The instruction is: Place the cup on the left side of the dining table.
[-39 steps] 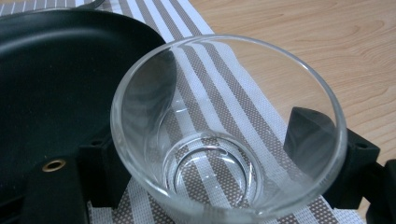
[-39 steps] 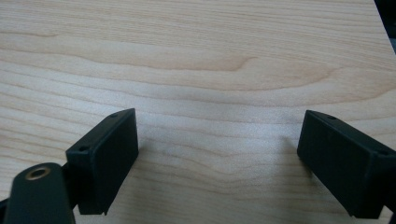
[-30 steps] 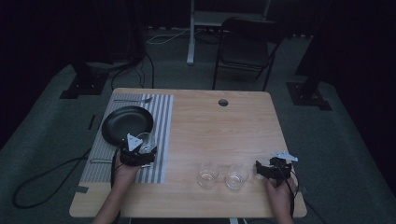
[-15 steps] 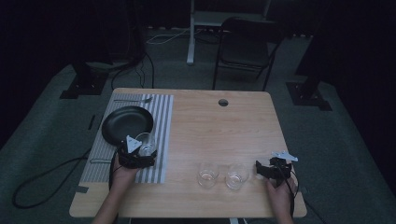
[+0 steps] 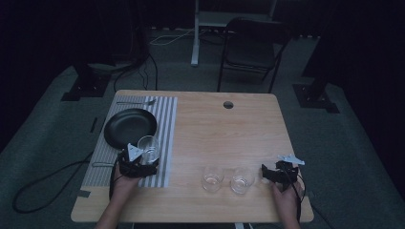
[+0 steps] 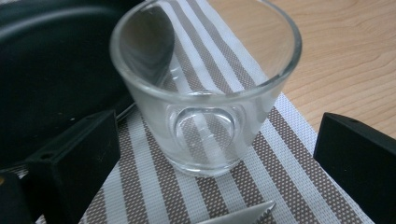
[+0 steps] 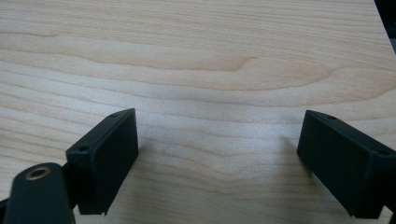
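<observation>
A clear, empty glass [image 6: 205, 88] stands upright on a brown and white striped placemat [image 6: 261, 158], just by the rim of a black plate [image 6: 51, 70]. My left gripper [image 6: 215, 133] is open, one jaw on each side of the glass with a gap to it. From above, that glass [image 5: 148, 144] sits right ahead of the left gripper [image 5: 143, 161]. Two more empty glasses [image 5: 212, 179] [image 5: 242, 180] stand on the bare wood near the front edge. To their right my right gripper [image 5: 279, 171] rests low. It is open [image 7: 219, 140] over bare wood with nothing between its jaws.
The black plate [image 5: 130, 126] lies on the placemat [image 5: 167, 119] at the table's left. A fork [image 5: 136, 101] lies at the mat's far end. A utensil [image 5: 101, 164] lies by the left hand, and a serrated tip [image 6: 240, 217] shows under the left gripper. A round hole [image 5: 228, 104] is in the wooden table [image 5: 229, 138].
My left gripper has eased back a little towards the person, away from the glass on the mat. The right gripper and the two glasses have stayed put.
</observation>
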